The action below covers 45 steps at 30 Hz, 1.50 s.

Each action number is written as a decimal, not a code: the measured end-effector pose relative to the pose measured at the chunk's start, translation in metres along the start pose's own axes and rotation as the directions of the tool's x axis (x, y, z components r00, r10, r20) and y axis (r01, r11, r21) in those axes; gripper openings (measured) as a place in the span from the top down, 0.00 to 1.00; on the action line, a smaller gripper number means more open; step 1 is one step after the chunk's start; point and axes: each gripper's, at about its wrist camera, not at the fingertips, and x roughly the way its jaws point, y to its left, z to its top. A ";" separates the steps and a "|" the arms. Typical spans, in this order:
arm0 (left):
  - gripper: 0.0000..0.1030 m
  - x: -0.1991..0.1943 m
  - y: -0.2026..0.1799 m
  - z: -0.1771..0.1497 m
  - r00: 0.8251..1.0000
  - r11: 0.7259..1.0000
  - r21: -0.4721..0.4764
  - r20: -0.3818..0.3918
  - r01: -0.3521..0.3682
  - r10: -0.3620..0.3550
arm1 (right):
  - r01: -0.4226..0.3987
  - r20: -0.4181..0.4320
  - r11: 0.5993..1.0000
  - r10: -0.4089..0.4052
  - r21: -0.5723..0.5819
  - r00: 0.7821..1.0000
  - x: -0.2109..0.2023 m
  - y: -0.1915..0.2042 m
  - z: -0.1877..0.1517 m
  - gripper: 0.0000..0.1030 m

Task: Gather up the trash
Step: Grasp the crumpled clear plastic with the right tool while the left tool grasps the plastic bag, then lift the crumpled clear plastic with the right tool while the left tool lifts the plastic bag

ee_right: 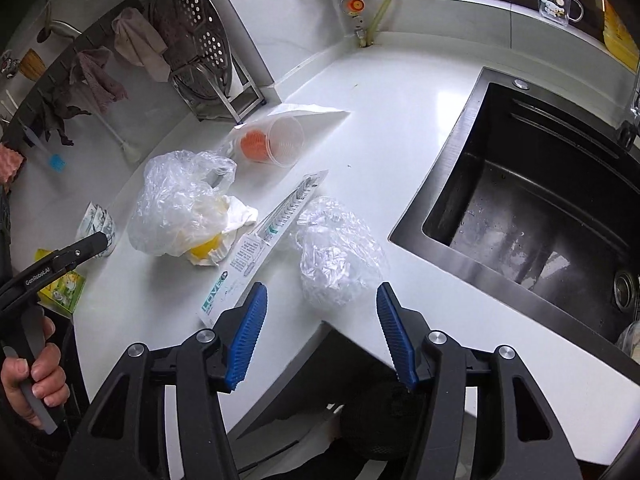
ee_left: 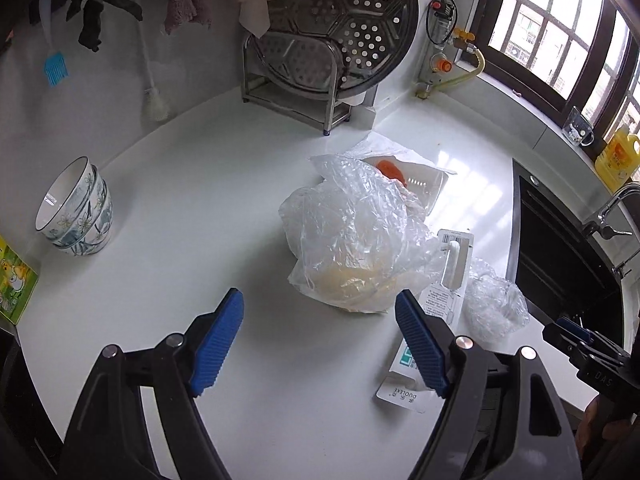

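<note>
**Litter on a white kitchen desk, both tongs apart**

A glossy white desk (ee_left: 200,208) is seen in a kitchen corner, bounded on the right by a dark steel sink (ee_right: 532,208) and at the far side by a tiled wall and a barred window (ee_left: 560,28). A perforated steel steamer tray (ee_left: 344,28) is propped in a wire rack at the far wall; cloths hang beside it. Stacked patterned bowls (ee_left: 78,208) stand at the left.

The trash lies mid-desk: a crumpled clear plastic bag (ee_left: 352,236) with something yellow inside, hard to make out through the film; a flat printed blister pack (ee_right: 256,248) just right of it; a smaller wad of clear film (ee_right: 336,252) near the sink edge; and, farther off, a tipped clear cup (ee_right: 280,140) with orange contents on a white sheet, partly hidden by the bag in the left view.

The left tongs (ee_left: 320,344) are held apart over bare desk, nothing between the ribbed blue pads. The right tongs (ee_right: 320,336) likewise stand apart, empty, near the film wad. A hand (ee_right: 32,376) is cut off at the left edge.
</note>
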 end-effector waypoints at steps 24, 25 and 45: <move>0.14 0.053 -0.004 0.036 0.999 0.998 0.052 -0.005 0.035 -0.035 | 0.131 -0.078 0.990 -0.135 -0.048 0.988 0.052 0.011 0.015 0.91; 0.17 0.054 -0.005 0.038 0.999 0.998 0.050 -0.005 0.041 -0.041 | 0.130 -0.079 0.991 -0.132 -0.037 0.988 0.051 0.009 0.015 0.91; 0.93 0.037 -0.004 0.048 0.993 0.990 0.076 -0.014 0.118 -0.117 | 0.071 0.014 0.993 -0.072 0.093 0.997 0.010 -0.009 0.023 0.91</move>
